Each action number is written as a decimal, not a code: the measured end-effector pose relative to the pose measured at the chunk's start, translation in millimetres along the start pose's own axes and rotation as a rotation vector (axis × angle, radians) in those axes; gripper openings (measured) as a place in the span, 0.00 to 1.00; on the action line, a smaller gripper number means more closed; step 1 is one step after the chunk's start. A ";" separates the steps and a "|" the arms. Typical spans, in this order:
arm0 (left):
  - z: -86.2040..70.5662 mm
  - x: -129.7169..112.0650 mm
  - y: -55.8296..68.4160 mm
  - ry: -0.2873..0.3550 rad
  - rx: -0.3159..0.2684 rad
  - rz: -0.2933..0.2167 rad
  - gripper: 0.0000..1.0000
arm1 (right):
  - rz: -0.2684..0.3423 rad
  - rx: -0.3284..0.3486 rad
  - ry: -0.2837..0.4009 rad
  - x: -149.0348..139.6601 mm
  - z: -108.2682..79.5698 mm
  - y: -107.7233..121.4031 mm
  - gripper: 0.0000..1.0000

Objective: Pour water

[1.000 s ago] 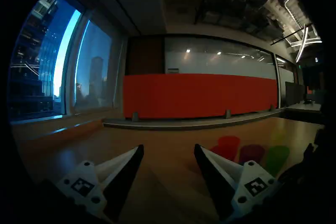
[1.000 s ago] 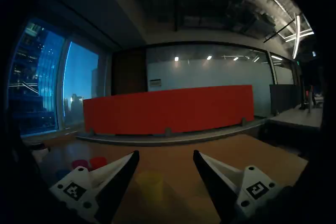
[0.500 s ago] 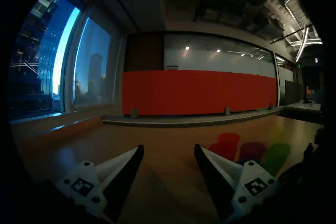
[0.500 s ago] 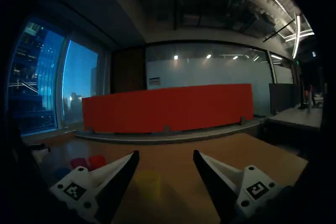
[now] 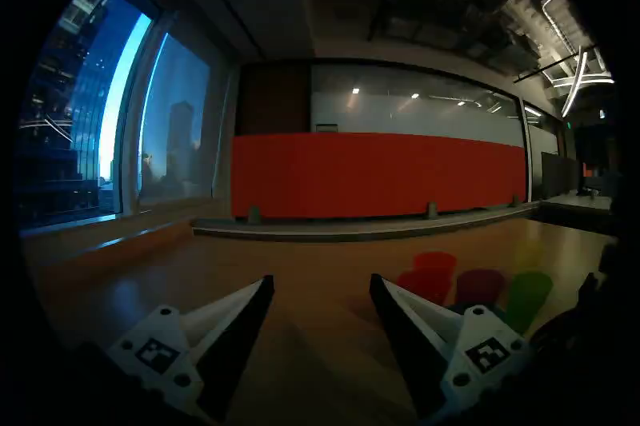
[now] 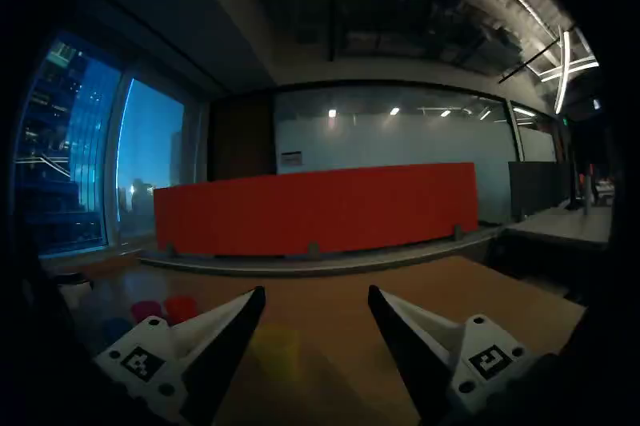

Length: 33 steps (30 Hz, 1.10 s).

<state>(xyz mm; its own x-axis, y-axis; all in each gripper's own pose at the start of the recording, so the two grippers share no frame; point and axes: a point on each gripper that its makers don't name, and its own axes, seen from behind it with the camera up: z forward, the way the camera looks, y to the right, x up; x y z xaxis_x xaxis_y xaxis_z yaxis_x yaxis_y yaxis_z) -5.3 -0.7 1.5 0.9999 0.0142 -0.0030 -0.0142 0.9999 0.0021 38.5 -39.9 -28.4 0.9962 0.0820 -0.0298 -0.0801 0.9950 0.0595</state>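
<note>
In the left gripper view, my left gripper (image 5: 320,286) stands open above the wooden table (image 5: 320,266), nothing between its fingers. Just right of its right finger stand a red cup (image 5: 432,270), a purple cup (image 5: 480,286) and a green cup (image 5: 528,294), with a faint yellow cup (image 5: 530,254) behind. In the right gripper view, my right gripper (image 6: 314,298) is open and empty too. A yellow cup (image 6: 276,350) stands on the table just ahead of it, between the fingers but apart from them. A red cup (image 6: 181,308), a purple cup (image 6: 146,311) and a blue cup (image 6: 118,328) sit at the left.
The room is dim. A long orange divider panel (image 5: 376,174) runs along the table's far edge. Tall windows (image 5: 120,138) line the left side. Another desk (image 6: 560,230) stands at the right.
Both views have drifted only slightly; the cups sit a little differently in the picture. Both grippers stay open and empty.
</note>
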 end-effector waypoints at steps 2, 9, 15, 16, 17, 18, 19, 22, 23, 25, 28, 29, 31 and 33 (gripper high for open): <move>0.0 0.2 0.2 0.000 0.000 0.000 0.89 | -0.003 -0.004 0.003 -0.8 -1.2 2.5 0.99; 0.5 0.8 0.8 0.000 0.000 0.000 0.89 | -0.041 -0.030 0.008 -4.5 -4.8 17.6 0.99; 0.2 0.5 0.8 -0.001 0.000 0.000 0.88 | -0.062 -0.043 0.002 -8.5 -1.0 23.5 0.99; 0.2 0.6 0.9 -0.001 0.000 0.000 0.88 | -0.069 -0.046 0.002 -8.0 0.1 23.3 0.99; 0.1 0.8 0.9 -0.001 0.000 0.000 0.88 | -0.077 -0.050 0.003 -7.5 1.3 23.0 0.99; 0.1 1.0 1.0 -0.001 0.000 0.000 0.89 | -0.085 -0.053 0.005 -6.7 2.6 22.6 0.99; 0.0 0.9 0.9 -0.001 0.000 0.000 0.89 | -0.092 -0.057 0.013 -4.4 4.3 21.7 0.99; -0.2 0.7 0.8 -0.001 0.000 0.000 0.89 | -0.106 -0.062 0.039 2.9 9.9 17.2 0.99; -0.2 0.7 0.9 -0.001 0.000 0.000 0.88 | -0.108 -0.060 0.047 5.1 12.0 15.0 0.99; -0.3 0.7 0.8 -0.001 0.000 0.000 0.88 | -0.108 -0.050 0.060 8.6 16.2 9.8 0.99; -0.4 0.8 0.6 -0.001 0.000 0.000 0.88 | -0.103 -0.032 0.070 11.5 21.8 2.3 0.99; -0.4 0.9 0.6 -0.001 0.000 0.000 0.88 | -0.101 -0.027 0.072 12.2 23.3 0.3 0.99; -0.2 0.9 0.6 -0.001 0.000 0.000 0.88 | -0.097 -0.019 0.077 12.2 25.5 -2.9 0.99; 0.0 0.7 0.5 -0.001 0.000 0.000 0.89 | -0.094 -0.015 0.080 11.1 26.6 -5.1 0.99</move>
<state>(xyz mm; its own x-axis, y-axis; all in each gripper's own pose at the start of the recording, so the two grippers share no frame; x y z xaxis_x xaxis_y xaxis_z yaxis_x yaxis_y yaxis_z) -4.6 -0.2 1.5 0.9999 0.0143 -0.0021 -0.0143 0.9999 0.0023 50.9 -45.5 -2.5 0.9934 -0.0085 -0.1140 0.0129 0.9992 0.0382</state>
